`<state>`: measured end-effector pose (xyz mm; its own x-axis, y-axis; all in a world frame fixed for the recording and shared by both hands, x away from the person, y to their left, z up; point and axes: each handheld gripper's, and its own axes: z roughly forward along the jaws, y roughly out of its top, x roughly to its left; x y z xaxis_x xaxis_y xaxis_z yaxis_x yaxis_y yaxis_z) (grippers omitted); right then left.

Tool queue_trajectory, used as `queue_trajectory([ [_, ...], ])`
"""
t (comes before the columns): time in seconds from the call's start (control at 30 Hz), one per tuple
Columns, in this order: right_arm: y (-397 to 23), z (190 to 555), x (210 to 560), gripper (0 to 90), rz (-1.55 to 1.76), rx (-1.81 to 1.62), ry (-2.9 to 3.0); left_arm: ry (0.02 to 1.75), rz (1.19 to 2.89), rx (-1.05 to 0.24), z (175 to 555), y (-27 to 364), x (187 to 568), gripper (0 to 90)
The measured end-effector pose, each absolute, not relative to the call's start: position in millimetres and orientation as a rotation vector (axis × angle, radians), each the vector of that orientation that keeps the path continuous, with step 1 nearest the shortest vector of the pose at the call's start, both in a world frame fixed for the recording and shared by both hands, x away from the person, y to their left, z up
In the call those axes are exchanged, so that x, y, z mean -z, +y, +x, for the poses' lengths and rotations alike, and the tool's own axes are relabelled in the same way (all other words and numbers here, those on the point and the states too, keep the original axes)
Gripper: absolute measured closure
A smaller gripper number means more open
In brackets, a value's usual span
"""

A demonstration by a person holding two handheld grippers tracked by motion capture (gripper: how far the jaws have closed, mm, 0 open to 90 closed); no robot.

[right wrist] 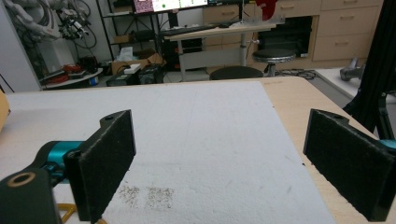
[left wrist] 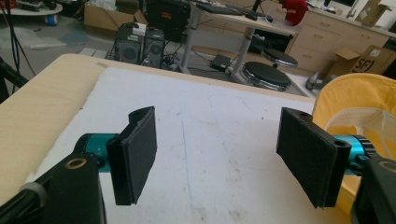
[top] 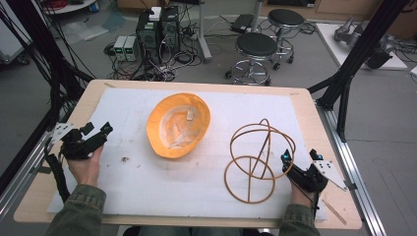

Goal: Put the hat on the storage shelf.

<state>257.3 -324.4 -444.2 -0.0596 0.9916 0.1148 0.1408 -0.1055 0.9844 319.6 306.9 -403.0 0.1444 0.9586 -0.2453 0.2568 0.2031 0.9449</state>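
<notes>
Two hand-held grippers, the left gripper [top: 96,133] and the right gripper [top: 300,158], rest wide open and empty at the white foam mat's [top: 147,187] edges, so seemingly nothing is begun: upturned orange fabric hat [top: 178,125] mid-table, round wooden hoop stand [top: 256,160] just right, both untouched.

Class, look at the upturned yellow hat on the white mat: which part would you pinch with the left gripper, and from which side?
Pinch the brim of the yellow hat on its left edge, coming from the left gripper. The hat lies open side up, so that thin rim sits exposed for open jaws.
</notes>
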Motion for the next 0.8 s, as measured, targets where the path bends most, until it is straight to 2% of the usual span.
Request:
queue_trajectory([
  [0.37,-322.1,256.8,442.5,8.1,1.340,-1.276,1.317,1.291,1.365,-0.754,339.1,284.2,393.4,29.1],
  [0.6,-319.3,257.2,441.4,8.1,1.313,-1.268,1.336,1.298,1.386,-0.667,354.4,274.8,405.9,29.9],
  [0.8,-318.8,257.6,441.3,8.1,1.309,-1.265,1.341,1.255,1.444,-0.653,364.4,262.6,402.1,29.7],
])
